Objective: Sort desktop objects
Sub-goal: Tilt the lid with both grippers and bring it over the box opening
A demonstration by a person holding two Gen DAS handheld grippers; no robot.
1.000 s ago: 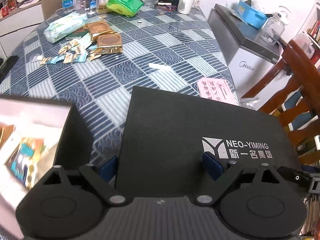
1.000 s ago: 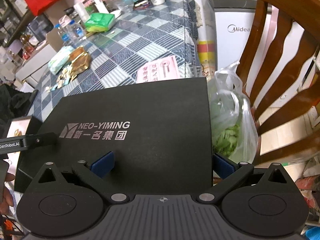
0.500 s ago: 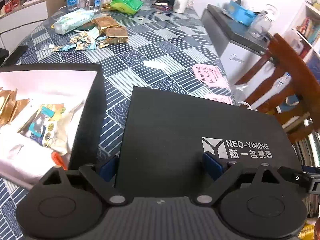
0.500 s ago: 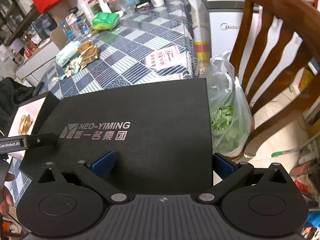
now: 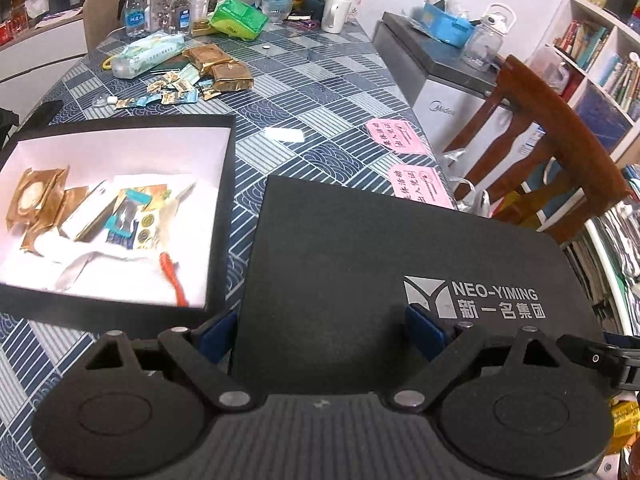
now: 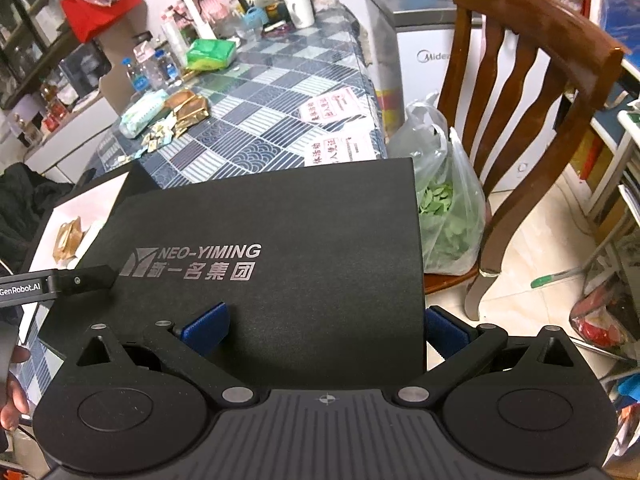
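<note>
On the left of the table [image 5: 328,92] sits the open box [image 5: 218,216], white inside, with packets [image 5: 36,200] and an orange brush [image 5: 172,278] already in it. Right of it, both grippers carry the black lid [image 5: 360,264], raised and overhanging the table's right edge. The left gripper [image 5: 322,330] spans the lid's left edge, jaws wide, one finger beside the edge and one on top; whether it truly pinches I cannot tell. The right gripper [image 6: 326,330] straddles the right edge likewise. To do this well, I judge the lid should travel left, kept level, both hands moving together, its corners lined up with the box walls before lowering.
</note>
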